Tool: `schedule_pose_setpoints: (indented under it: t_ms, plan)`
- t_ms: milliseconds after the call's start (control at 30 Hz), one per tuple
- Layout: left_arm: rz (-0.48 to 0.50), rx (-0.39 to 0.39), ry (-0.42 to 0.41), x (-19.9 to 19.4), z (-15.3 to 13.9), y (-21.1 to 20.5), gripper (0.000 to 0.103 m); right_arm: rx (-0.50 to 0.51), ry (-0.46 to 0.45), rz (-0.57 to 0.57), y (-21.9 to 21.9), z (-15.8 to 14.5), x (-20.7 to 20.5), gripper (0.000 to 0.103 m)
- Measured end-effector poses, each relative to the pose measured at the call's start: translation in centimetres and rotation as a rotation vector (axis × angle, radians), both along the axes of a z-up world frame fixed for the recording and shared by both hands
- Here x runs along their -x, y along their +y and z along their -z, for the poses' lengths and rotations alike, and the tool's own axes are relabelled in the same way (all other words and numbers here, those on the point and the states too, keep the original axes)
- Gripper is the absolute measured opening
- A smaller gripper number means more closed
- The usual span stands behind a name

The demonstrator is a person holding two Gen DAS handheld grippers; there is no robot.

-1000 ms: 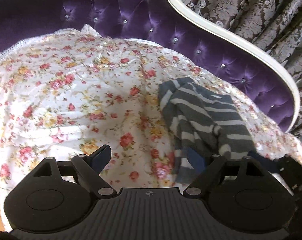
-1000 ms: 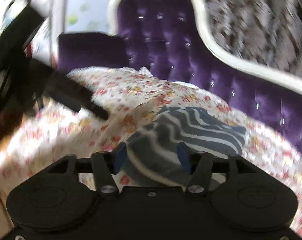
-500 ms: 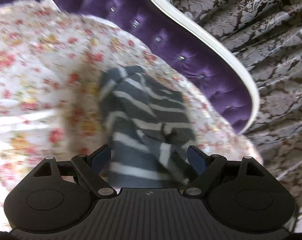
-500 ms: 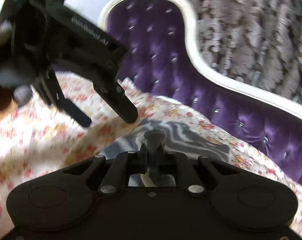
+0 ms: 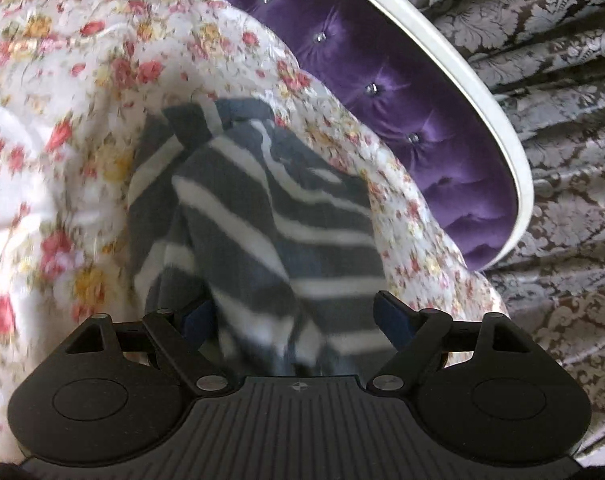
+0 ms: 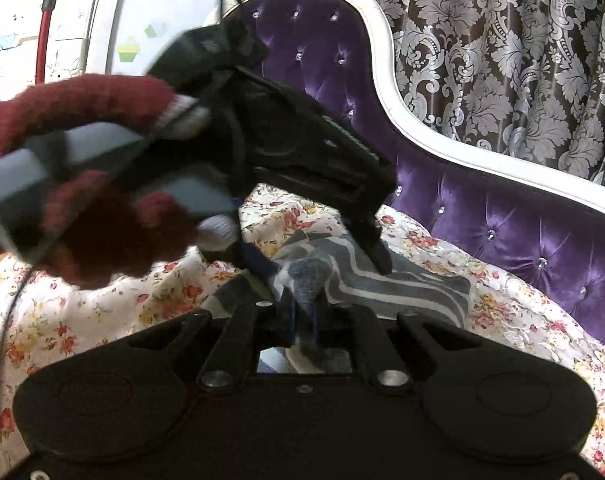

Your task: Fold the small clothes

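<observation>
A grey garment with white stripes (image 5: 262, 216) lies crumpled on a floral sheet (image 5: 54, 128) over a purple sofa. My left gripper (image 5: 298, 316) is open, its two fingers straddling the near part of the garment. In the right wrist view the same garment (image 6: 382, 284) lies ahead, and my right gripper (image 6: 304, 320) is shut on a raised fold of it. The left gripper (image 6: 322, 258), held by a hand in a red glove (image 6: 82, 216), reaches down onto the garment from the left.
The tufted purple sofa back (image 6: 502, 216) with its white frame (image 6: 442, 136) curves behind the sheet. A patterned grey curtain (image 6: 502, 40) hangs beyond it. A pale wall with a red pole (image 6: 42, 40) shows at far left.
My left gripper has swung right and down until its open fingers straddle the garment. My right gripper has shut on a fold of the garment and lifted it slightly.
</observation>
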State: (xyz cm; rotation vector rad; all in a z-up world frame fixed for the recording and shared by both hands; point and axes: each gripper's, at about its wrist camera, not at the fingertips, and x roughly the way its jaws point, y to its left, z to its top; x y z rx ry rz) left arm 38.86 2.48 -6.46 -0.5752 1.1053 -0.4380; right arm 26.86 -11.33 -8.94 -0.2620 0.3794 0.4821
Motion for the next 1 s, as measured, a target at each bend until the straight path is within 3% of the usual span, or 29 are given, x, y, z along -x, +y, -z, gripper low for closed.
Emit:
schedule_pose_setpoints:
  t_ms: [33,67,100,133,167,367,533,633,733,833,900,1000]
  plan:
    - [-0.013,-0.015,-0.017,-0.2,-0.2,-0.1,0.069,0.003,0.0,-0.002,0.0,0.1,0.0,0.012]
    - [-0.028,-0.044,-0.045,-0.3,-0.5,-0.2,0.05,0.006,-0.002,-0.003,0.1,0.1,0.1,0.012]
    - [-0.035,-0.077,-0.072,-0.4,-0.7,-0.3,0.037,0.01,-0.004,-0.003,0.1,0.2,0.1,0.012]
    - [-0.027,-0.102,-0.099,-0.5,-0.9,-0.6,0.013,0.012,-0.004,-0.004,0.2,0.3,0.1,0.012]
    - [0.001,-0.113,-0.13,-0.6,-1.1,-0.8,0.008,0.015,-0.007,-0.003,0.2,0.4,0.2,0.012]
    - [0.046,-0.194,-0.246,-0.2,-3.6,-0.2,0.007,-0.006,-0.055,0.003,0.9,-0.3,0.6,0.013]
    - [0.009,-0.235,-0.199,-1.0,-1.5,1.4,0.007,0.027,-0.026,-0.048,3.4,0.9,-0.4,0.013]
    - [0.007,-0.278,-0.171,-1.2,0.6,2.2,0.009,0.073,0.028,-0.083,4.8,3.1,-1.1,0.021]
    - [-0.021,-0.251,-0.172,-0.7,1.0,3.3,0.013,0.089,0.022,-0.11,5.2,4.0,-0.6,0.033]
    - [-0.043,-0.285,-0.198,-0.2,0.0,3.6,0.016,0.046,0.037,-0.146,4.5,4.0,-0.1,0.049]
    - [-0.064,-0.322,-0.239,0.5,-1.2,3.6,0.017,0.032,0.043,-0.162,4.0,3.8,0.1,0.051]
    - [-0.081,-0.32,-0.308,1.6,-3.2,3.4,0.027,0.018,0.05,-0.168,3.2,3.3,0.7,0.052]
